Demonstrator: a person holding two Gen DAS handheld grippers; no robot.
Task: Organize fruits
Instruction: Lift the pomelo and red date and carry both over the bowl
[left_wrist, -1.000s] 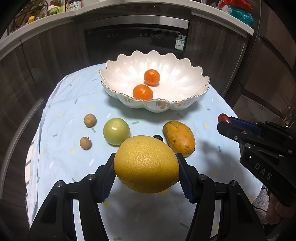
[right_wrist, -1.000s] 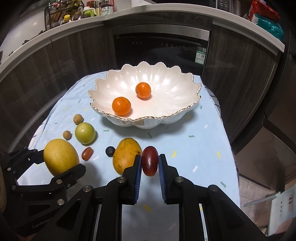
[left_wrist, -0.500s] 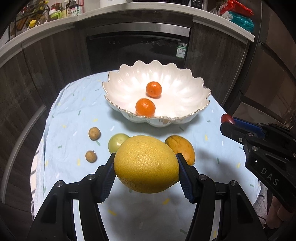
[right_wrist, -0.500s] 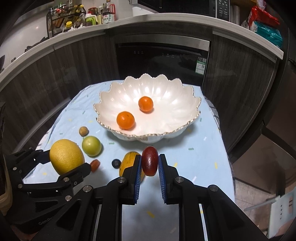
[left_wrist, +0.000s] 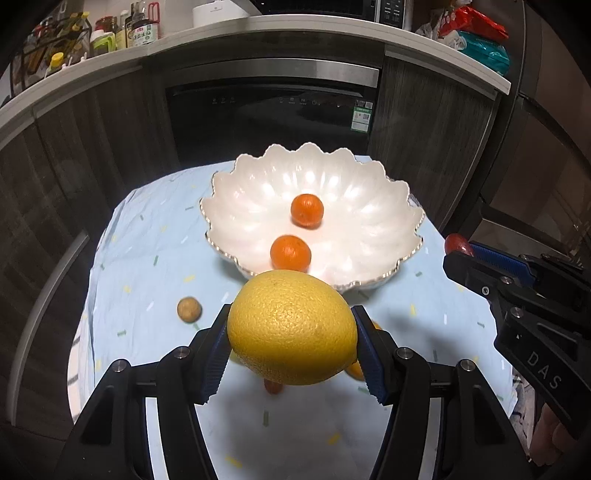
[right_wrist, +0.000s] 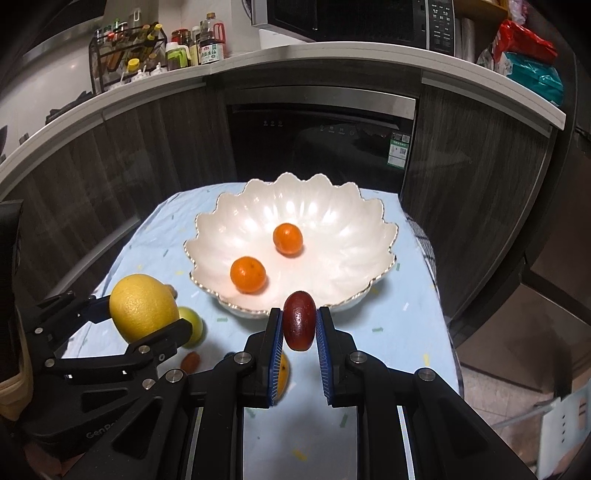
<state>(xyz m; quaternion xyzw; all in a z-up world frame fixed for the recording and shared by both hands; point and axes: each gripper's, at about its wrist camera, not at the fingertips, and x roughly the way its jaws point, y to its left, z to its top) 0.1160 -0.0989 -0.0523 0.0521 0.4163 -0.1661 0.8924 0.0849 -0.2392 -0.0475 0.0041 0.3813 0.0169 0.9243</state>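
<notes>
My left gripper (left_wrist: 291, 354) is shut on a large yellow citrus fruit (left_wrist: 291, 326) and holds it above the table, just short of the white scalloped bowl (left_wrist: 369, 192). Two small oranges (left_wrist: 290, 252) (left_wrist: 307, 210) lie in the bowl. My right gripper (right_wrist: 298, 354) is shut on a dark red oval fruit (right_wrist: 299, 320), also held in the air near the bowl's (right_wrist: 343, 218) front rim. The yellow fruit also shows in the right wrist view (right_wrist: 144, 308).
On the light blue tablecloth (left_wrist: 147, 258) lie a small brown fruit (left_wrist: 189, 309), a green round fruit (right_wrist: 194, 326), a small red fruit (right_wrist: 190, 362) and a mango (right_wrist: 282, 376), partly hidden. Dark cabinets and a dishwasher (right_wrist: 317, 147) stand beyond the table.
Both grippers have risen and moved forward toward the bowl, each keeping its fruit. The fruits on the cloth now sit lower and partly hidden behind the held fruits.
</notes>
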